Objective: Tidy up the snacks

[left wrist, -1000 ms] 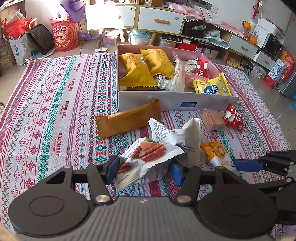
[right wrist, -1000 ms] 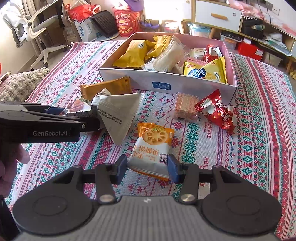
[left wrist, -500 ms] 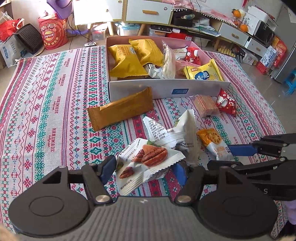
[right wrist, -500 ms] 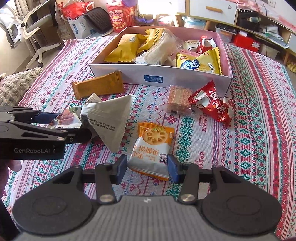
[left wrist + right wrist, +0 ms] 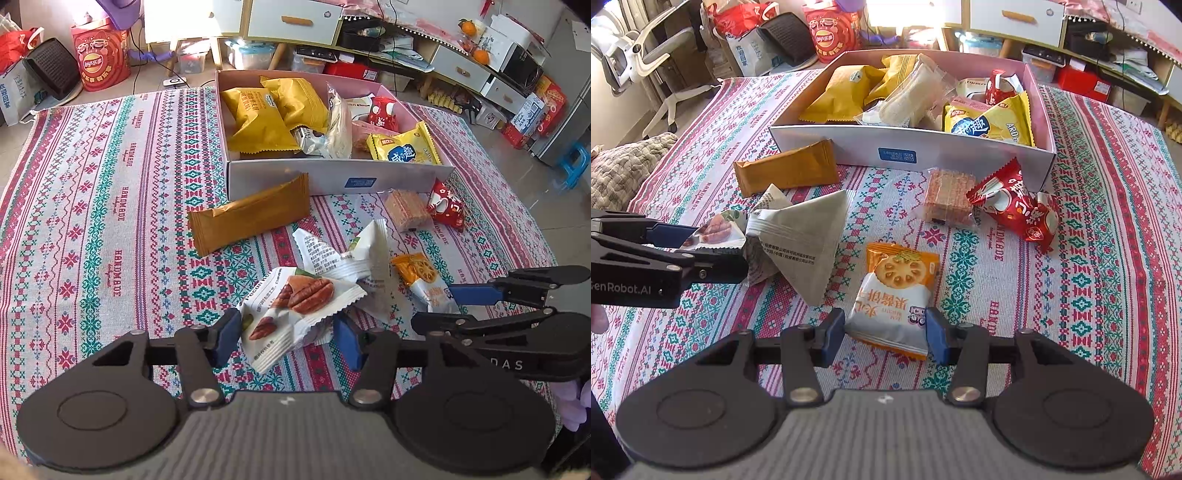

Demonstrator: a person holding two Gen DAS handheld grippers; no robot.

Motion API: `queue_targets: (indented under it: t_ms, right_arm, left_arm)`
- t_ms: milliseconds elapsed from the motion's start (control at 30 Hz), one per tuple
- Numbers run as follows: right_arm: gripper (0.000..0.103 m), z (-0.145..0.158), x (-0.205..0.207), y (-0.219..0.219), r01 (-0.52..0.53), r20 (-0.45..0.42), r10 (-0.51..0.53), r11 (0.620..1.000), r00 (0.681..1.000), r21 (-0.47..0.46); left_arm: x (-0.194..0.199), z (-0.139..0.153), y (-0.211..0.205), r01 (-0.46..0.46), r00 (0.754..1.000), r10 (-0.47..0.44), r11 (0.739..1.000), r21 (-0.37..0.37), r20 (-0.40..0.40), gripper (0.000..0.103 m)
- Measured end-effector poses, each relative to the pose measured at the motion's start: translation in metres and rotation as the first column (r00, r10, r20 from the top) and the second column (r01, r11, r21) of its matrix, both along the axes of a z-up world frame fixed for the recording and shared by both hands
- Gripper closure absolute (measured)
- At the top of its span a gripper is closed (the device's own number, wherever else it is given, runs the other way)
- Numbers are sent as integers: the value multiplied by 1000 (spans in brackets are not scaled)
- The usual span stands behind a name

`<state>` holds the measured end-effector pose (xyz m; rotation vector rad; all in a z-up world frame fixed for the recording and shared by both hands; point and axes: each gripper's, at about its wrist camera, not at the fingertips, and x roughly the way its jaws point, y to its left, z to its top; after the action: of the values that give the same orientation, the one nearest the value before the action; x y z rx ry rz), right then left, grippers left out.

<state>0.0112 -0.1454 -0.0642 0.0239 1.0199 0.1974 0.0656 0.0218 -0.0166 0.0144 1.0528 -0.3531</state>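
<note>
A white pecan packet (image 5: 295, 302) lies between the blue pads of my left gripper (image 5: 286, 338). Its jaws are closing and both pads touch the packet's sides. From the right wrist view the left gripper (image 5: 720, 245) comes in from the left with that packet (image 5: 716, 230) in it. My right gripper (image 5: 885, 334) is shut on the near end of an orange-and-white biscuit packet (image 5: 897, 291), which rests on the patterned cloth (image 5: 1071, 277). The left wrist view has the right gripper (image 5: 432, 306) at the right. The white snack box (image 5: 332, 181) behind holds several yellow, red and clear packets.
On the cloth in front of the box (image 5: 849, 144) lie a mustard-brown bar (image 5: 251, 218), a white triangular packet (image 5: 369, 254), a clear wafer pack (image 5: 406, 210) and a red packet (image 5: 445, 206). Cabinets, bags and an office chair (image 5: 639, 55) stand around the cloth.
The left gripper's jaws widened a little, then narrowed onto the pecan packet, and that gripper tilted slightly. The right gripper and its biscuit packet stayed still.
</note>
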Motion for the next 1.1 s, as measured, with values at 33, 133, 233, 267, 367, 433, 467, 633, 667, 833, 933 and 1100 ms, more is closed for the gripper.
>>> queue_targets:
  t_ms: [33, 133, 233, 267, 367, 433, 467, 633, 667, 833, 933, 1100]
  right_arm:
    - [59, 0, 0, 0, 0, 0, 0, 1000, 1000, 0]
    - [59, 0, 0, 0, 1, -1, -1, 1000, 1000, 2]
    - [59, -1, 0, -1, 0, -3, 0, 1000, 1000, -1]
    - [58, -1, 0, -1, 1, -3, -1, 1000, 1000, -2]
    - [56, -2, 1, -2, 7, 1, -7, 1000, 1000, -6]
    - [56, -2, 2, -3, 8, 8, -8, 1000, 1000, -7]
    - [55, -2, 2, -3, 8, 12, -8, 1000, 1000, -8]
    - [53, -3, 5, -5, 9, 20, -9, 1000, 1000, -11]
    - [53, -3, 5, -5, 10, 21, -10, 1000, 1000, -13]
    - [59, -3, 6, -4, 9, 24, -8, 999, 1000, -31]
    - [62, -2, 5, -4, 8, 26, -7, 999, 1000, -36]
    - [64, 0, 6, -6, 16, 24, -16, 1000, 1000, -22]
  left_arm:
    - [0, 1, 1, -2, 1000, 2, 1000, -2, 1, 53]
    - [2, 2, 5, -18, 1000, 18, 1000, -10, -2, 60]
    - [2, 0, 2, -16, 1000, 15, 1000, 17, 19, 58]
    - [2, -1, 1, -14, 999, 13, 1000, 25, 32, 57]
    - [2, -6, -3, -4, 997, 0, 999, 44, 75, 44]
    - [3, -8, -5, -1, 995, -4, 999, 47, 95, 39]
    - [4, -8, -6, 0, 995, -6, 999, 49, 104, 37]
    - [5, -12, -10, 5, 989, -16, 997, 75, 150, 36]
    - [6, -12, -11, 2, 988, -14, 997, 79, 156, 36]
    - [6, -14, -11, -17, 984, 0, 996, 92, 178, 40]
    - [6, -14, -11, -30, 980, 4, 991, 129, 198, 57]
    - [8, -9, -6, -28, 984, 9, 994, 103, 176, 66]
